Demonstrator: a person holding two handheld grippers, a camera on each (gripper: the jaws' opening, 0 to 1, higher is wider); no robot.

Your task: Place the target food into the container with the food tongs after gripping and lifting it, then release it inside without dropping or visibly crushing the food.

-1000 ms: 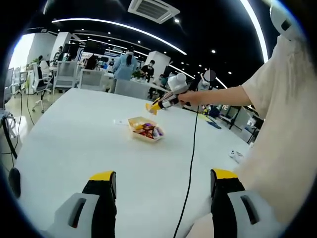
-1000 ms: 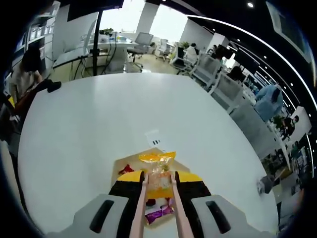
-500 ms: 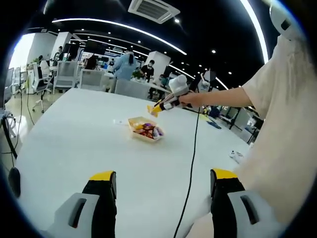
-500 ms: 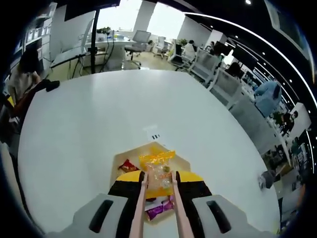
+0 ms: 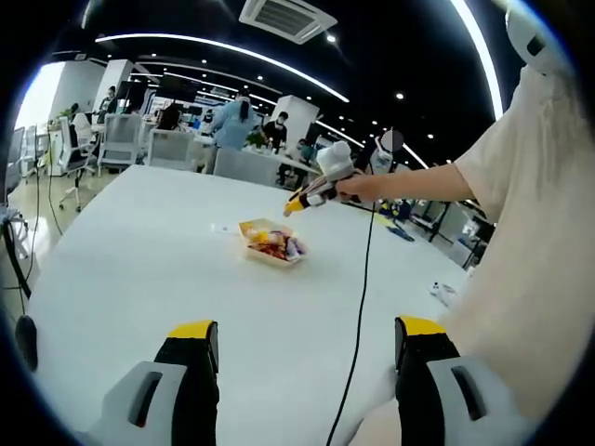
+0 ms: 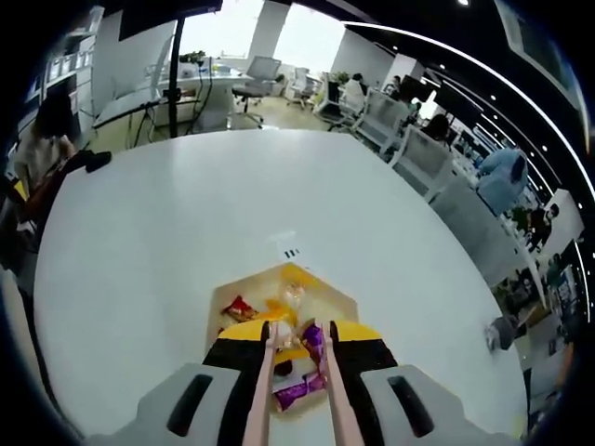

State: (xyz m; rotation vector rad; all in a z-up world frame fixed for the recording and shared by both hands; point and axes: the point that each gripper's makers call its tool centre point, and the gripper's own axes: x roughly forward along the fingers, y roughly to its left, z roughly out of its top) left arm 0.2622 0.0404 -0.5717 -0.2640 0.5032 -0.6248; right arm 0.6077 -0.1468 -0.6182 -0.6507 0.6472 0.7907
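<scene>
The yellow snack packet (image 6: 293, 296) lies inside the pale paper container (image 6: 226, 295), among red (image 6: 240, 309) and purple (image 6: 311, 336) packets. My right gripper (image 6: 297, 333) hovers just above the container, shut on the pink food tongs (image 6: 267, 372), whose tips hold nothing. From the left gripper view, the container (image 5: 271, 243) sits mid-table with the right gripper (image 5: 311, 193) and a person's hand slanting down above it. My left gripper (image 5: 307, 334) is open and empty, low over the near table.
The big white table (image 6: 186, 223) carries a small card (image 6: 291, 253) beside the container and a small object (image 5: 442, 291) at the right. A black cable (image 5: 358, 316) hangs from the right gripper. A person's sleeve (image 5: 530, 242) stands at the right; office chairs (image 6: 409, 153) lie beyond.
The yellow packet has left the tongs and now rests in the container. The right gripper stays over the container; the left gripper has not moved.
</scene>
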